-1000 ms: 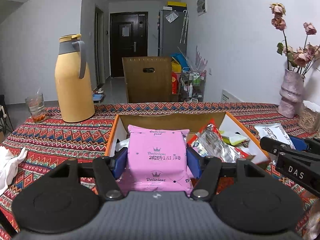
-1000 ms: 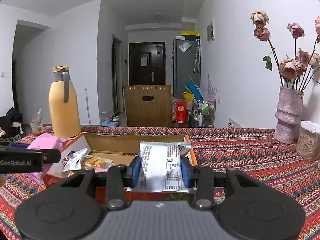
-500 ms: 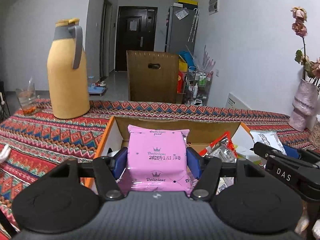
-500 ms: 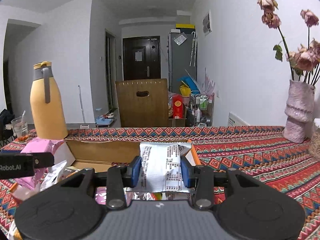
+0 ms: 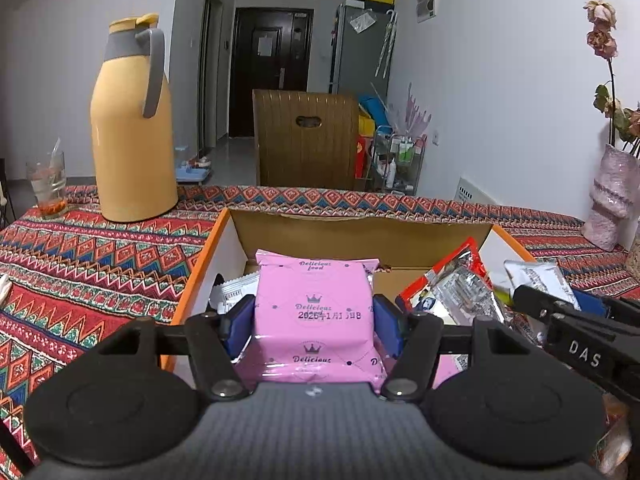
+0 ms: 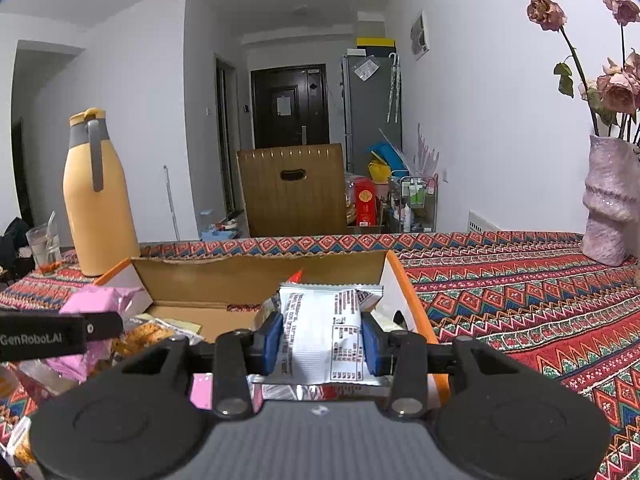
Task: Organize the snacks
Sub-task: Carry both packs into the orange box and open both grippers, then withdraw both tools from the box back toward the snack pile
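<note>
The left hand-held gripper [image 5: 315,318] is pinching a pink snack pack [image 5: 314,314] squarely between its blue pads [image 5: 239,326], the pack standing upright with its printed face toward the camera; the right hand-held gripper [image 6: 322,342] is clamped the same way on a white snack packet [image 6: 326,334], its pads [image 6: 272,342] pressing the packet's two long edges. Just ahead of and below both loads lies the open cardboard box [image 5: 360,236] with orange-edged walls, sitting on the patterned table [image 5: 100,256]. To the right of the left hand-held gripper, inside the box, a silver and red foil packet [image 5: 460,292] leans on other wrappers, and a white wrapper shows just left of the pink pack. Beyond the box and off to the left stands a yellow thermos jug [image 5: 130,128] with a glass [image 5: 48,182] further left; a pink vase [image 6: 610,204] of dried roses stands well to the right. As I judge it, the step in hand is the drop-off: both snacks are carried over the box and not yet let go. The next move calls for lowering each pack into a free patch of the box floor, the pink one toward the left wall, the white one by the right wall, then spreading the jaws so each lies flat rather than propped on the heap
</note>
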Available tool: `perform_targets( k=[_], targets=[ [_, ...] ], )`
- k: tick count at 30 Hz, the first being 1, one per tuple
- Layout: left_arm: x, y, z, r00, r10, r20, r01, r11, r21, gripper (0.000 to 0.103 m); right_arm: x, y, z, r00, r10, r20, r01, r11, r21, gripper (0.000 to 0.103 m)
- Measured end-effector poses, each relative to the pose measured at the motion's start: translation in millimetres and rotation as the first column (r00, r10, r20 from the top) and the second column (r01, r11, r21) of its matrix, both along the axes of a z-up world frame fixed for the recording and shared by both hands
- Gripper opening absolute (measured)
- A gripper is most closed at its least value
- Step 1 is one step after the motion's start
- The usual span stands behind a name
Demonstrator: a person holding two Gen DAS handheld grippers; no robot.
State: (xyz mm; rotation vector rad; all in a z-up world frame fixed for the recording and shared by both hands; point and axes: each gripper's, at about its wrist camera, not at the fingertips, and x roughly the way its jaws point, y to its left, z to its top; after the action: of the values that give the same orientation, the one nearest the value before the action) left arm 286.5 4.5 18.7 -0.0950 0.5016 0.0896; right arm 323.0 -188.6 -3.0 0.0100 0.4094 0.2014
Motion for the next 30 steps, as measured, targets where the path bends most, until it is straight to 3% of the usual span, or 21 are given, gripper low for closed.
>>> perform_targets(
  k=[5, 9, 14, 20, 30],
  targets=[
    [-4, 0, 2, 0.999, 0.014, 0.032, -0.014, 1.0, -0.003, 0.065, -3, 1, 1, 1.0, -0.002, 0.005, 0.002, 1.0, -0.004, 0.044],
    [-3, 3, 2, 0.999, 0.03, 0.039, -0.03, 0.999, -0.011, 0.07, -3, -1, 2, 1.0, -0.01, 0.007, 0.01, 1.0, 0.002, 0.07],
    [-3, 5, 3, 0.998, 0.043, 0.045, -0.042, 0.999, -0.016, 0.077, -3, -3, 2, 1.0, -0.026, 0.007, 0.026, 1.0, 0.011, 0.083],
    [-5, 7, 3, 0.997, 0.051, 0.051, -0.05, 0.998, -0.024, 0.084, -3, -8, 1, 0.999, -0.041, 0.006, 0.041, 0.999, 0.021, 0.094],
    [-4, 10, 2, 0.997, 0.063, 0.049, -0.062, 0.997, -0.035, 0.089, -6, -8, 1, 0.999, -0.047, 0.014, 0.046, 0.999, 0.021, 0.1]
  ],
)
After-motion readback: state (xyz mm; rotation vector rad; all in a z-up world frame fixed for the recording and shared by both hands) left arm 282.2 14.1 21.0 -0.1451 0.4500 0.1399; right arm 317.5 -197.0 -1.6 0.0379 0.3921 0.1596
